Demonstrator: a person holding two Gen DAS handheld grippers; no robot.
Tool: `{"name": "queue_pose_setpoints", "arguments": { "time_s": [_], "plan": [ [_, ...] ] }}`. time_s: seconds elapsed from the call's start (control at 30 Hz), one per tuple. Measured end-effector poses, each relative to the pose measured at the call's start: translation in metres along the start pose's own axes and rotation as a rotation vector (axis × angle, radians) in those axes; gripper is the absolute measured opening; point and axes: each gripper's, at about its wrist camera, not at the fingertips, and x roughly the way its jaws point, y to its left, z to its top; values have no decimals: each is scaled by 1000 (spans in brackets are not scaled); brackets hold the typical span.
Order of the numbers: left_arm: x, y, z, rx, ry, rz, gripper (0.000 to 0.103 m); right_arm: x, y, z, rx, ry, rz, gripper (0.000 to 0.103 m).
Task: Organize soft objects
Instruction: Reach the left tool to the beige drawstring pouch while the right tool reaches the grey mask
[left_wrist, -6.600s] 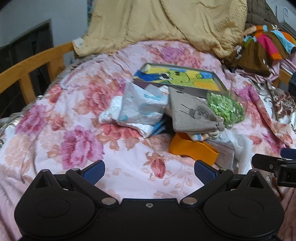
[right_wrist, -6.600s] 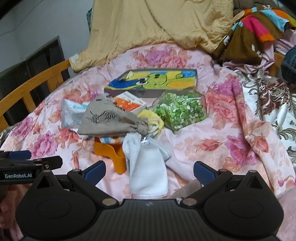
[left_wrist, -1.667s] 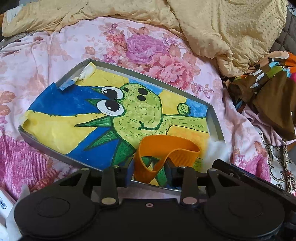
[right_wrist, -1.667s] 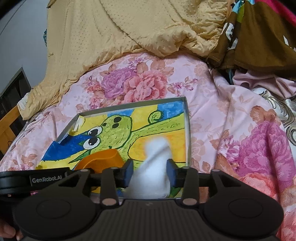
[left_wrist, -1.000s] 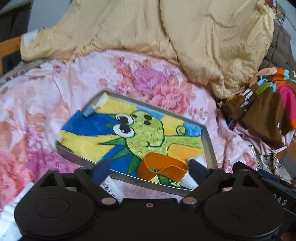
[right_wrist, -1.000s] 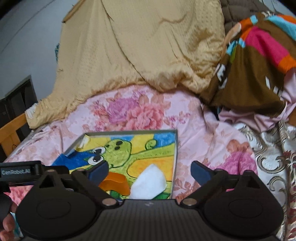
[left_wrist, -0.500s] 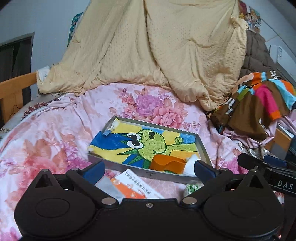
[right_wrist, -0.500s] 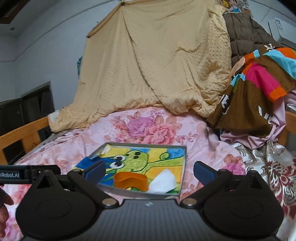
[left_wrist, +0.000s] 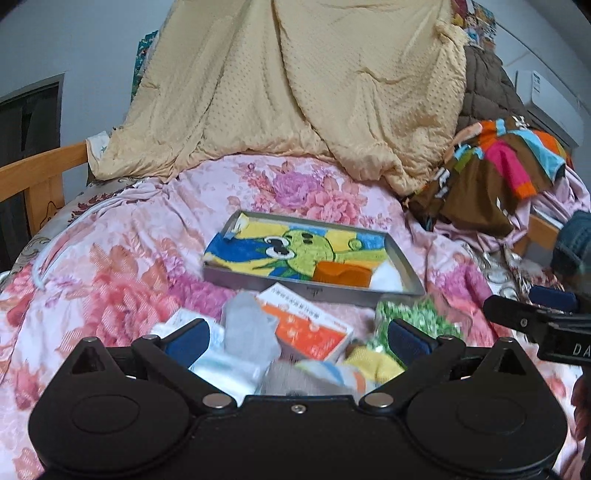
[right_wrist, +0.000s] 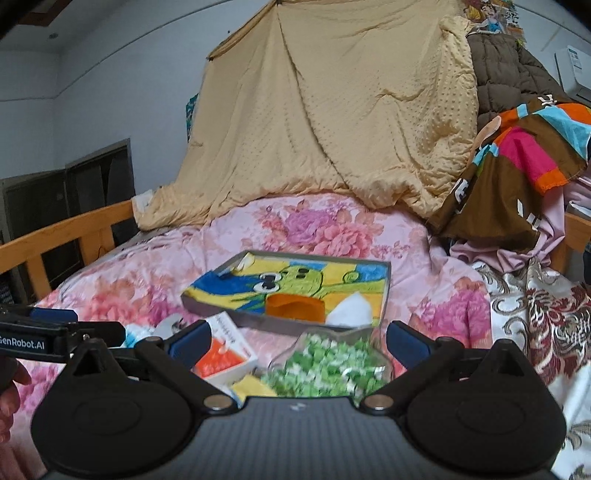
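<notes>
A grey tray (left_wrist: 314, 291) (right_wrist: 221, 306) with a cartoon drawing inside lies on the floral bedspread. An orange soft band (left_wrist: 341, 274) (right_wrist: 295, 307) and a white cloth (left_wrist: 388, 276) (right_wrist: 351, 309) rest in its near right corner. My left gripper (left_wrist: 297, 338) is open, held back over a pile: a grey pouch (left_wrist: 249, 332), an orange-and-white box (left_wrist: 306, 326) (right_wrist: 225, 350), a yellow cloth (left_wrist: 371, 363) and a bag of green bits (left_wrist: 413, 317) (right_wrist: 325, 365). My right gripper (right_wrist: 299, 339) is open too, above the green bag, with nothing between its fingers.
A tan quilt (left_wrist: 295, 92) hangs behind the bed. Colourful clothes (right_wrist: 517, 177) are heaped at the right. A wooden bed rail (right_wrist: 62, 236) runs along the left. The other gripper's black arm (left_wrist: 535, 325) reaches in from the right of the left wrist view.
Both grippers let go of the orange band and white cloth in the tray, opened, and drew back toward the near pile.
</notes>
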Motion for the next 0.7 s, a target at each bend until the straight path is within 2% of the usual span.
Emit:
{"name": "queue_pose_setpoints", "arguments": {
  "time_s": [0.27, 0.53, 0.7],
  "plan": [
    [-15, 7, -25, 24, 69, -31, 102, -20, 9, -19, -19, 51, 5, 103],
    [-12, 4, -32, 40, 124, -43, 102, -25, 14, -31, -36, 109, 23, 103],
    [-6, 8, -35, 7, 172, -58, 102, -23, 17, -35, -49, 165, 101, 103]
  ]
}}
